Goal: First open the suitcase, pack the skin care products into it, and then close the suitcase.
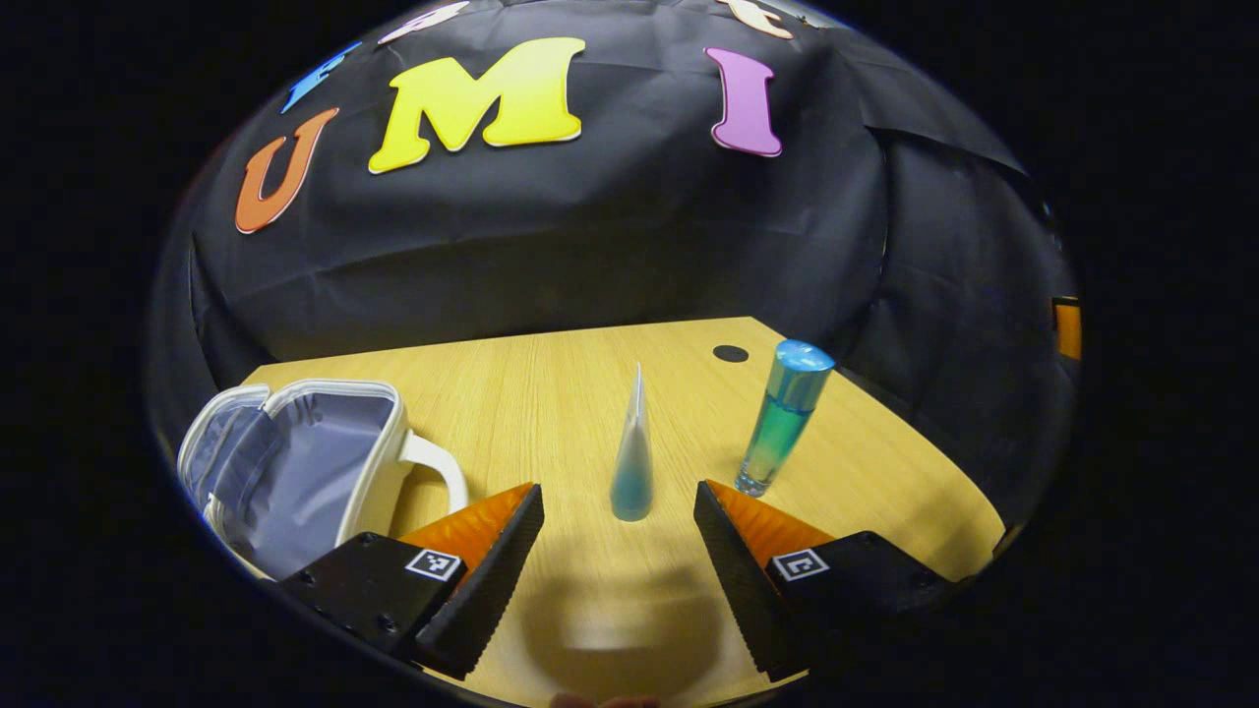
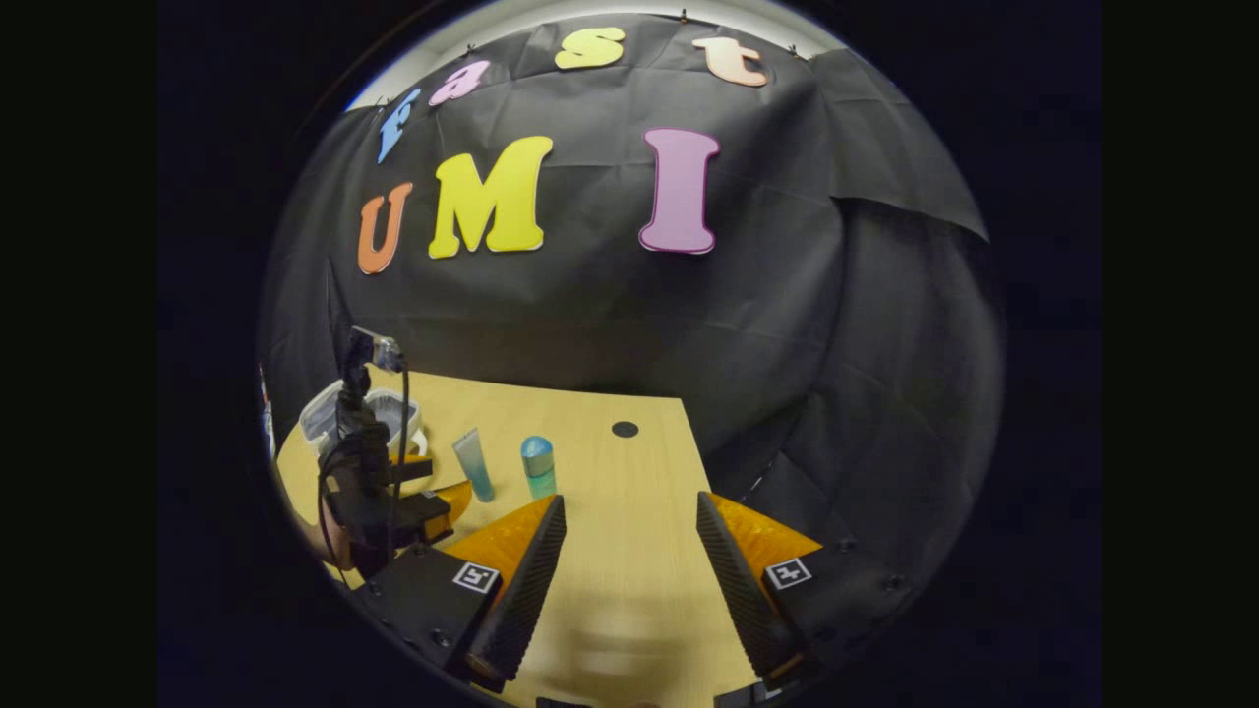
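Note:
The small white suitcase (image 1: 295, 462) lies open at the left of the wooden table (image 1: 551, 393), its grey lining showing and a handle on its right side. A blue tube (image 1: 631, 462) stands on its cap straight ahead of my left gripper (image 1: 618, 511), which is open, the tube just beyond the fingertips. A blue-green bottle (image 1: 784, 418) stands upright to the right. In the right gripper view, my right gripper (image 2: 629, 521) is open over bare table, with the tube (image 2: 473, 464), the bottle (image 2: 538, 466), the suitcase (image 2: 325, 418) and the left gripper (image 2: 379, 492) off to the left.
A round black hole (image 1: 730, 353) sits in the table near its far edge. The table's right edge (image 1: 915, 442) runs close behind the bottle. The black cloth wall closes off the back and right.

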Motion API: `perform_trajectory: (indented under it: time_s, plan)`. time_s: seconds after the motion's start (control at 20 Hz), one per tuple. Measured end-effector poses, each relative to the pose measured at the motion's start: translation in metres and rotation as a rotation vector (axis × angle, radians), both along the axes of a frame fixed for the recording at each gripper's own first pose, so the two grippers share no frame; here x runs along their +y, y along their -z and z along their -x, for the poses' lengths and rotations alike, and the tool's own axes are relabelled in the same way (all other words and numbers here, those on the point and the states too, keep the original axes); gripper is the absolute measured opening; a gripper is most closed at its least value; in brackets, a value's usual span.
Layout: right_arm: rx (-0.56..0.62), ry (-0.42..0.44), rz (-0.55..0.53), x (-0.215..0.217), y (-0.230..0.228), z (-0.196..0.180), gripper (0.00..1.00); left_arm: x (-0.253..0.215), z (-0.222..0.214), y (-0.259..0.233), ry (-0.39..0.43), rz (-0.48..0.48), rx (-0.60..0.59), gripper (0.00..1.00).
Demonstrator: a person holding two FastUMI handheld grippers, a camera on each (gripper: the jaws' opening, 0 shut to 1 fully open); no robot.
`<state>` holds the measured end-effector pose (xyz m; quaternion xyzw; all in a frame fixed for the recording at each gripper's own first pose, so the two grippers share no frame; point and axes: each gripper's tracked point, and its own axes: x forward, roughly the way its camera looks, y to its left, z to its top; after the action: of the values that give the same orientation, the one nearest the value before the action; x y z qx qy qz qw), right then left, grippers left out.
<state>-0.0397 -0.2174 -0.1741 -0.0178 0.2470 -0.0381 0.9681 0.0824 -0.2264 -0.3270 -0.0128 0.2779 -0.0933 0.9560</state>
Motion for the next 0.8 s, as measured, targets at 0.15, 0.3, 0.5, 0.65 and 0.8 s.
perform_trajectory:
  time_s: [0.15,0.3,0.5,0.65,0.8]
  plan:
    - [0.023,0.014,-0.007,-0.010,0.008,0.001,0.79,-0.002,-0.020,0.013,-0.003,-0.014,0.007,0.98]
    - [0.045,0.020,-0.027,-0.011,0.015,-0.003,0.80,-0.005,-0.038,0.026,0.001,-0.020,0.034,0.98]
    - [0.028,0.011,-0.040,-0.004,0.009,-0.012,0.78,-0.008,-0.048,0.043,-0.001,-0.028,0.091,0.85]
    - [0.029,0.030,-0.039,-0.007,0.015,-0.019,0.80,-0.017,-0.047,0.053,0.041,-0.034,0.126,0.65]
    - [0.076,0.041,-0.081,0.001,0.031,-0.025,0.79,-0.017,-0.053,0.052,0.069,-0.050,0.122,0.42]
